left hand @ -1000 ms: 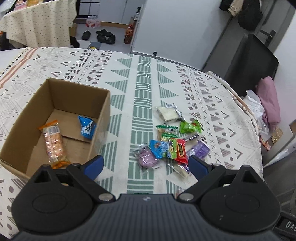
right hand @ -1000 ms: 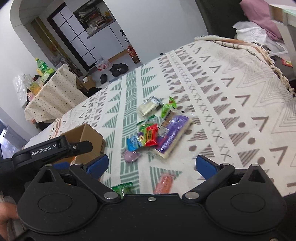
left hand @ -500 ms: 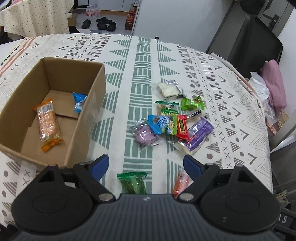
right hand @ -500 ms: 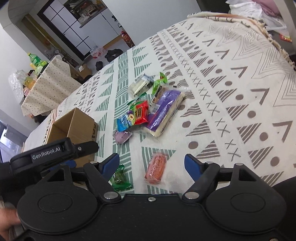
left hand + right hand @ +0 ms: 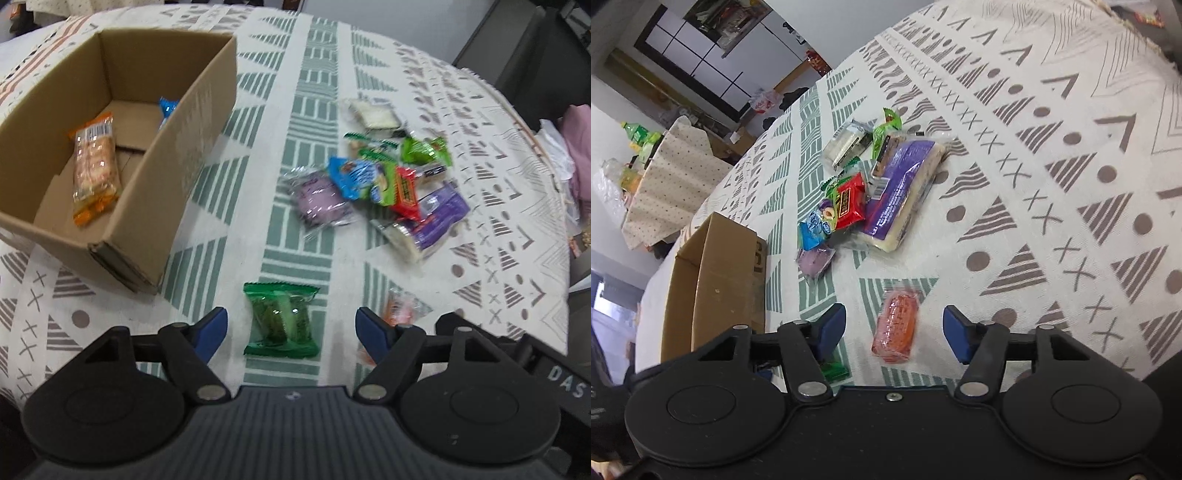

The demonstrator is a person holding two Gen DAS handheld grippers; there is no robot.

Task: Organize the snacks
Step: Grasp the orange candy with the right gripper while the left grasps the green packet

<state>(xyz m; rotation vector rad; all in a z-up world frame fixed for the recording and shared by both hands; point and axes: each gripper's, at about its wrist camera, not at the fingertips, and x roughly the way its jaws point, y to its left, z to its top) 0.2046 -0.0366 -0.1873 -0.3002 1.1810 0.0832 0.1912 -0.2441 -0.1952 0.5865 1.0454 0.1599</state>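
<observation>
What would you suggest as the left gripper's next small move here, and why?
Probably lower the left gripper and close on the green snack packet: its jaws are open, the packet lies flat between them, apart from the pile, close to the cardboard box.

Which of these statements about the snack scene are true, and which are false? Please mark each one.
1. The brown cardboard box holds an orange-wrapped snack bar. True.
2. The left gripper is shut on the green square snack packet. False: its jaws stand open, the packet lying between them.
3. The right gripper has open jaws around the orange clear-wrapped snack. True.
4. The red candy packet lies inside the box. False: it is in the pile on the patterned tablecloth.
</observation>
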